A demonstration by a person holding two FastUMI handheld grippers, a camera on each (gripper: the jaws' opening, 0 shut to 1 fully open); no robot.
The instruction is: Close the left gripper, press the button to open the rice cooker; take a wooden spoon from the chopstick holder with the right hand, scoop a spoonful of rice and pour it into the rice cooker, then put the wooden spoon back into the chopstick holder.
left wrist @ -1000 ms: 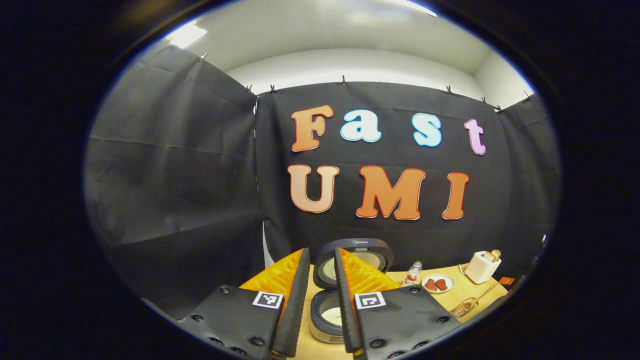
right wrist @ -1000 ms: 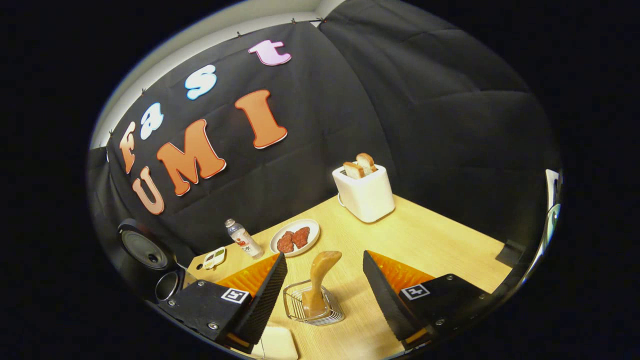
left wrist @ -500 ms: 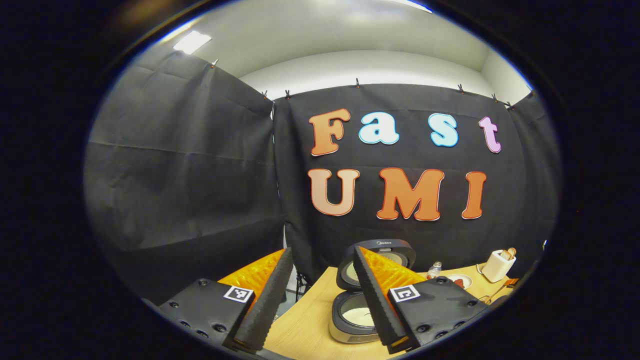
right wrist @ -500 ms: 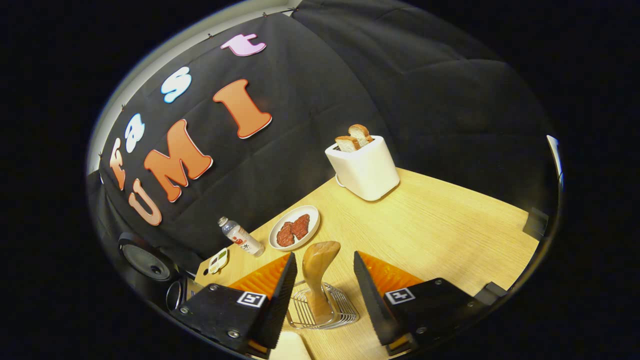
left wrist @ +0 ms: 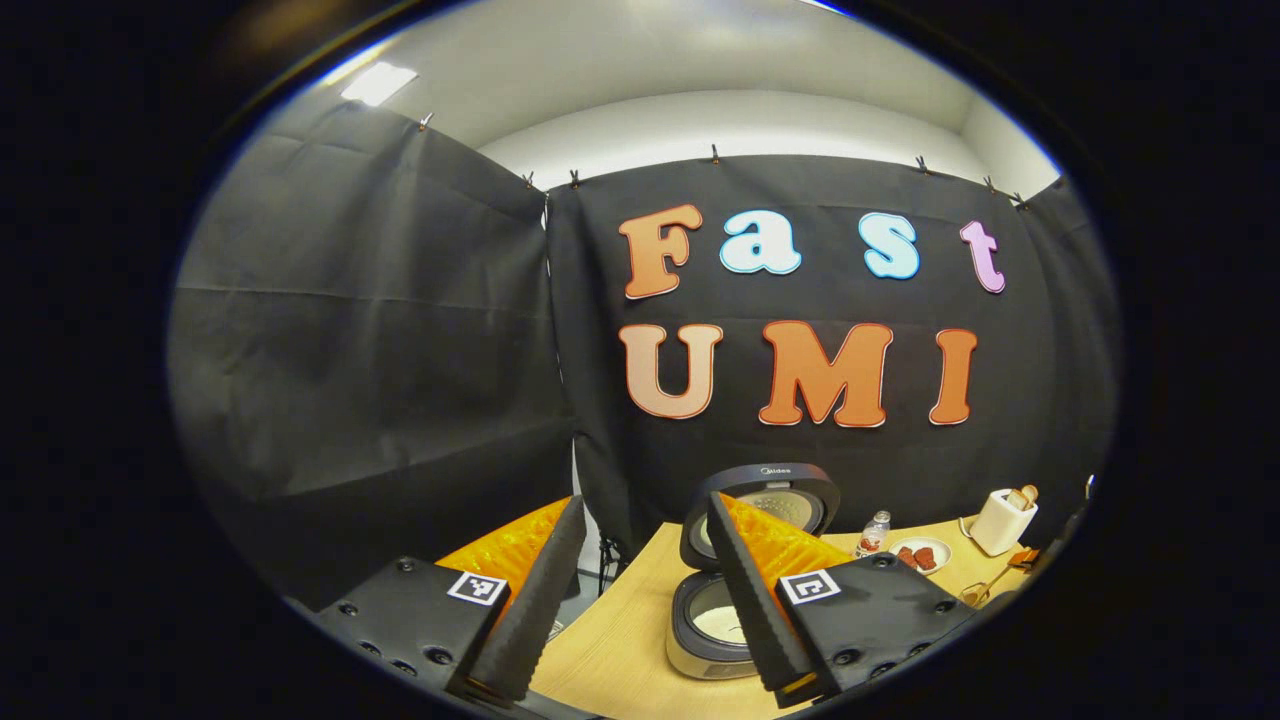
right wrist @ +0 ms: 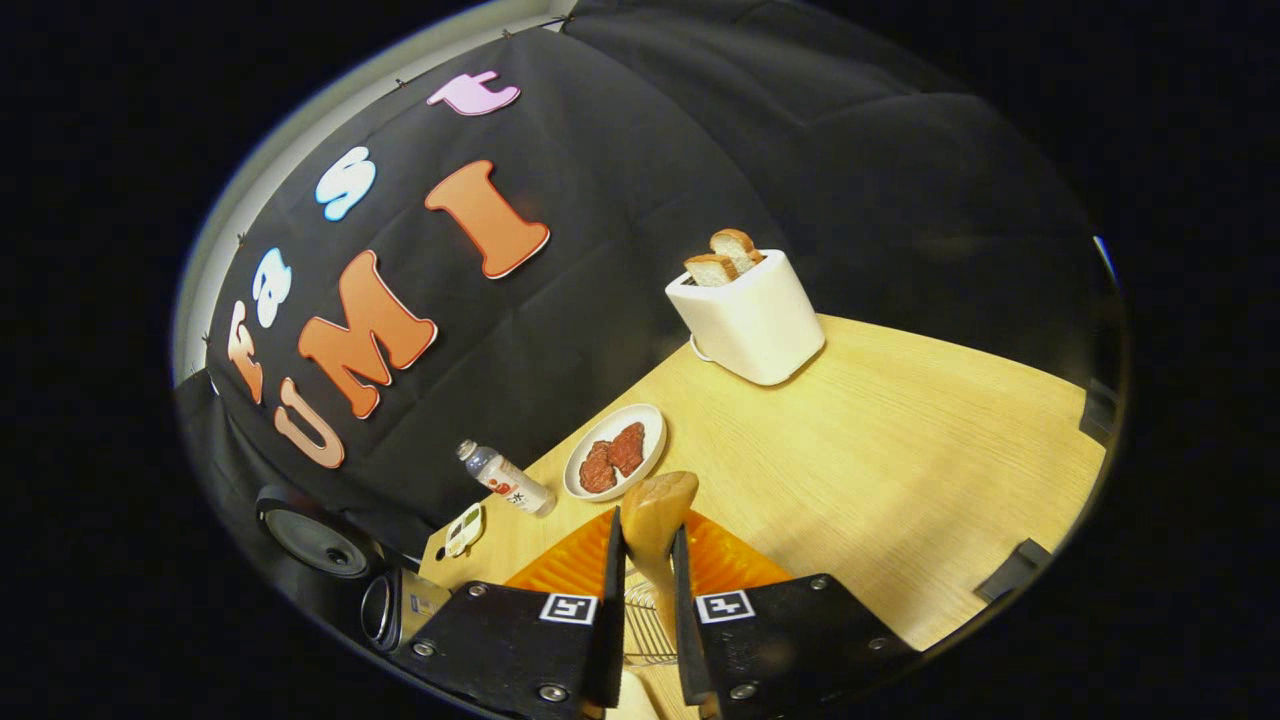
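Note:
In the right gripper view my right gripper is shut on the wooden spoon, both fingers pressing its handle, the rounded end standing up above the fingertips. The wire chopstick holder sits right beneath, mostly hidden by the fingers. In the left gripper view my left gripper hangs open in the air, above and short of the rice cooker. The cooker's lid stands up, and white rice shows in the pot. The open cooker also lies at the lower left of the right gripper view.
A white toaster with two bread slices stands at the back of the wooden table. A plate of reddish food, a small bottle lying near it and a small white device lie between toaster and cooker.
The right gripper closed from wide open onto the spoon's handle over the holder. The left gripper opened and drew back to the left, away from the cooker.

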